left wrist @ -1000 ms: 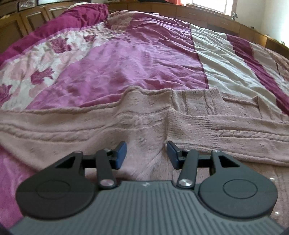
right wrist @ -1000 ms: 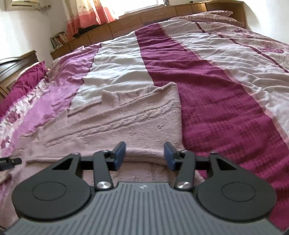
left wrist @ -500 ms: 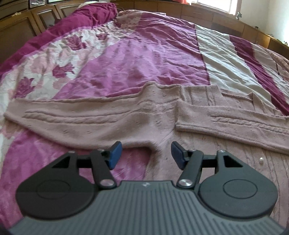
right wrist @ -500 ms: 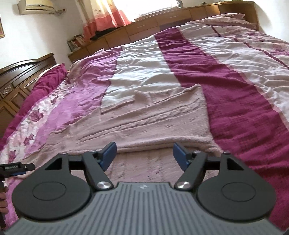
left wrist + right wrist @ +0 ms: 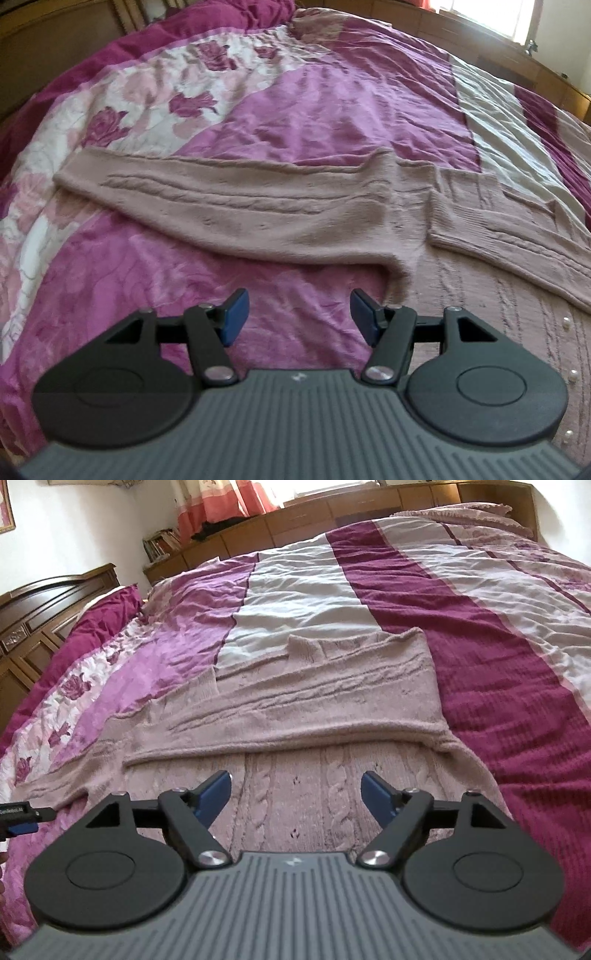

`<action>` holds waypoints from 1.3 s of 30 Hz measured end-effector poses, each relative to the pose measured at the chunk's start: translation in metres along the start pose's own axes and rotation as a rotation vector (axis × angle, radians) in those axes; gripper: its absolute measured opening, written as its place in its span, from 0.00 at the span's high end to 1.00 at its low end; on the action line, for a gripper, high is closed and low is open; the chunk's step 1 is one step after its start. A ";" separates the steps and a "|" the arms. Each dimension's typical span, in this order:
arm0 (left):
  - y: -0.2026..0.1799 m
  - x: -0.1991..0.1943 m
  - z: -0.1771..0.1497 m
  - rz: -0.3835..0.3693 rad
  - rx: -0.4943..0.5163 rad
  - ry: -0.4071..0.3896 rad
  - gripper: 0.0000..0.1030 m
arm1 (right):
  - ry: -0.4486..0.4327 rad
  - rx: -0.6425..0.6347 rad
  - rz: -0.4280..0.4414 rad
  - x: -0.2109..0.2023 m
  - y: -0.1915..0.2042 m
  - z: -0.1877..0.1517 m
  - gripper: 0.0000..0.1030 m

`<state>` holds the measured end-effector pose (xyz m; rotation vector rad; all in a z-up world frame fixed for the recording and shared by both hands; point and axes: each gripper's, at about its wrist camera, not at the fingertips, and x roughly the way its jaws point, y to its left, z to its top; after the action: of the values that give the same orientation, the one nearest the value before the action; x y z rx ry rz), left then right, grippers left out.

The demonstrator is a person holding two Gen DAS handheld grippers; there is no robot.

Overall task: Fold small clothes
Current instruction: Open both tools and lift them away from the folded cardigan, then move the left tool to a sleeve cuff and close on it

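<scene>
Bedding fills both views: 1 wide bedspread (image 5: 303,122) in magenta, cream and dark-red stripes, with a rose-printed band (image 5: 122,107) along its left side in the left wrist view. On it lies 1 dusty-pink cable-knit cardigan (image 5: 295,709), spread flat. In the left wrist view 1 sleeve (image 5: 229,206) stretches out to the left across the magenta cloth, while the other sleeve (image 5: 517,251) lies folded over the body of the garment, its ribbed cuff near the middle. At least 4 small pearl buttons (image 5: 566,323) run down the knit at the right edge of that view.

Around the bed stand dark wooden cabinets (image 5: 44,605) at the left, a low wooden headboard shelf (image 5: 332,520) along the far side, a stack of books (image 5: 159,542) on it, and a pink-and-orange curtain (image 5: 229,498) at the window.

Nothing lies between either claw and the cardigan. Left claw (image 5: 299,315) hangs above bare magenta bedspread just beside the armpit of the outstretched sleeve; its jaws have just been opening and stand released, with nothing between them. Right claw (image 5: 295,797) hovers over the cable-knit body just below the folded sleeve's edge; its jaws have just been opening wider and are released, empty. In the right wrist view the left claw's tip shows at the far left edge.
</scene>
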<state>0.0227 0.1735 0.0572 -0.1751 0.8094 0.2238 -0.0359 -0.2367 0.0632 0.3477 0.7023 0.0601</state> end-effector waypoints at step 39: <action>0.094 0.097 0.051 -0.033 -0.356 -0.139 0.24 | 0.046 0.027 -0.119 0.019 -0.006 -0.012 0.11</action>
<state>0.0978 0.2891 0.0141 -0.5022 0.6227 0.3447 -0.0299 -0.2359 0.0410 0.3303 0.7685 -0.0544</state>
